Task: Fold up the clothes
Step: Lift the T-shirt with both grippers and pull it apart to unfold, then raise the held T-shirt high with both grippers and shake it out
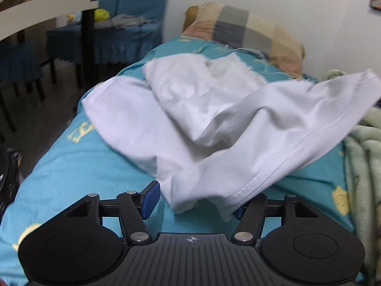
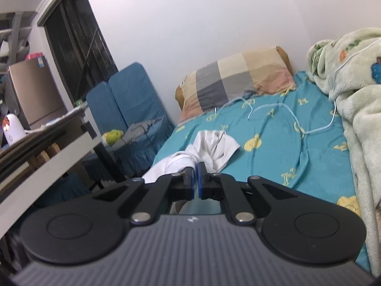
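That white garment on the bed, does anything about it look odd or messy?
Yes. The white garment lies crumpled and bunched on the teal bedsheet, not flat. A thin white cable also snakes loose across the sheet near the checked pillow.

Home bedroom: bed [image 2: 273, 157] with teal patterned sheet, patchwork pillow [image 2: 235, 81] against white wall, fleece blanket [image 2: 357, 109], blue-covered chairs [image 2: 133, 100] beside bed.

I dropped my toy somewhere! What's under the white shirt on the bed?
Around the white shirt only the teal bedsheet shows, so the sheet runs beneath it. Anything small under the cloth is covered, so I cannot tell.
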Available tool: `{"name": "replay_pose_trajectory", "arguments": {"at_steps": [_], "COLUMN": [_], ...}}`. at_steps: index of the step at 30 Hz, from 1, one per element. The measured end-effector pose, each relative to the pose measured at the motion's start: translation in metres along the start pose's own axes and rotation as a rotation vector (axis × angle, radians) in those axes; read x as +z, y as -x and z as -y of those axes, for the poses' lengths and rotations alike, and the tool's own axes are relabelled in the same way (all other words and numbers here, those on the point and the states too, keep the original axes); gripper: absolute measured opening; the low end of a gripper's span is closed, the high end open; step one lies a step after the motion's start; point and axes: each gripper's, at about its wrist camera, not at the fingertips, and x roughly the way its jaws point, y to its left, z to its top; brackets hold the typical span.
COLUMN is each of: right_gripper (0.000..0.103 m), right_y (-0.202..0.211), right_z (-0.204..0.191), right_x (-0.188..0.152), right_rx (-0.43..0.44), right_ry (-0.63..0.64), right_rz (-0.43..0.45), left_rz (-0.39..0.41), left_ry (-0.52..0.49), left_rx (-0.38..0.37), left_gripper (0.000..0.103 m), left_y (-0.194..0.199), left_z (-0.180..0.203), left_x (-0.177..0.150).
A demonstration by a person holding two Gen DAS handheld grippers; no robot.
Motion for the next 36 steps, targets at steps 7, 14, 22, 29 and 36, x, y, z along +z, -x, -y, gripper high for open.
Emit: {"name": "replay_pose_trajectory", "arguments": {"at_steps": [7, 14, 22, 29, 36], "right_gripper": [0.006, 0.006, 0.006, 0.006, 0.005], "right_y": [0.008, -0.006, -0.029, -0.001, 0.073], "right_z": [0.000, 0.016, 0.051, 0.023, -0.076], "right_x": [0.002, -0.006, -0.026, -0.002, 0.095], "right_rx": [-0.089, -0.165, -0.184, -0.095, -0.019], "right_ry": [0.038, 0.013, -0.171, -0.109, 0.102], "right_rz": [0.067, -0.017, -0.211, -0.059, 0.131], "left_rz": [0.033, 0.187, 0.412, 0.622, 0.818], "left_ry": [0.209, 0.175, 0.097, 0.055, 0.102], "left_rx": [0.059, 0.015, -0.033, -0.078, -0.142], "left_gripper": [0.056, 0.012, 0.004, 0.003, 0.003], "left_y": [0.010, 0.041, 0.077, 0.134, 0.242], "left_z": [-0.039, -0.027, -0.017, -0.011, -0.031], "left_x": [0.005, 0.020, 0.044, 0.070, 0.130]}}
